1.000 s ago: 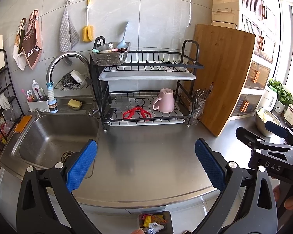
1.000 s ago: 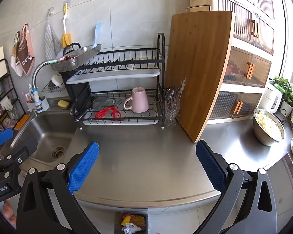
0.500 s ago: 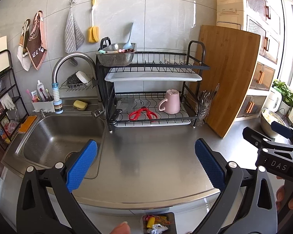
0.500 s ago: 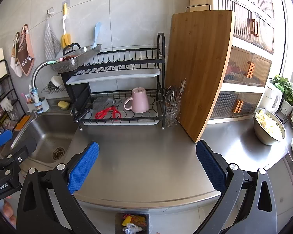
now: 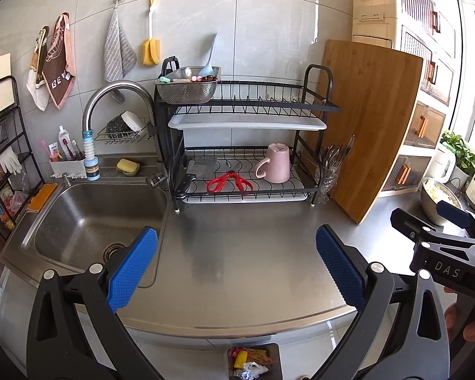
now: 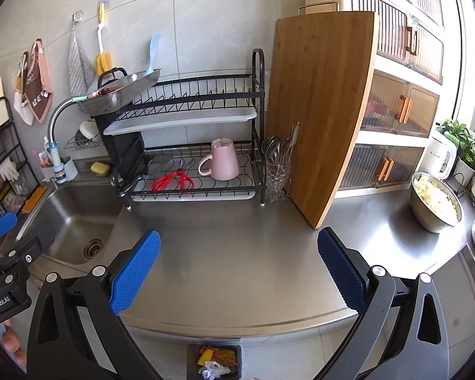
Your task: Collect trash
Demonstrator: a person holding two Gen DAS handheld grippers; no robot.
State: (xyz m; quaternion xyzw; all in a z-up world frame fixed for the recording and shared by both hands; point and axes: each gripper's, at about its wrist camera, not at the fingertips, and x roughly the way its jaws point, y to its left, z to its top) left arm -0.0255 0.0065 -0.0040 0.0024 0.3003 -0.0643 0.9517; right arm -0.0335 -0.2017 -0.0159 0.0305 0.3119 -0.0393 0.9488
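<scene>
Jaws on both the left gripper (image 5: 237, 261) and right gripper (image 6: 239, 264) are gaping wide, holding nothing. They are backing off the bare table (image 5: 253, 253) slightly; the trash is lying in the bin (image 5: 253, 362) at bottom centre, suggesting collection is finishing.

The trash (image 5: 248, 362) — crumpled white, yellow and red wrappers — sits in a dark bin (image 5: 277, 361) (below the counter edge).

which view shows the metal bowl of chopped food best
The right wrist view: the metal bowl sits whole on the counter, contents visible. In the left wrist view the metal bowl is at the frame edge, partly hidden by the right tongs.
</scene>
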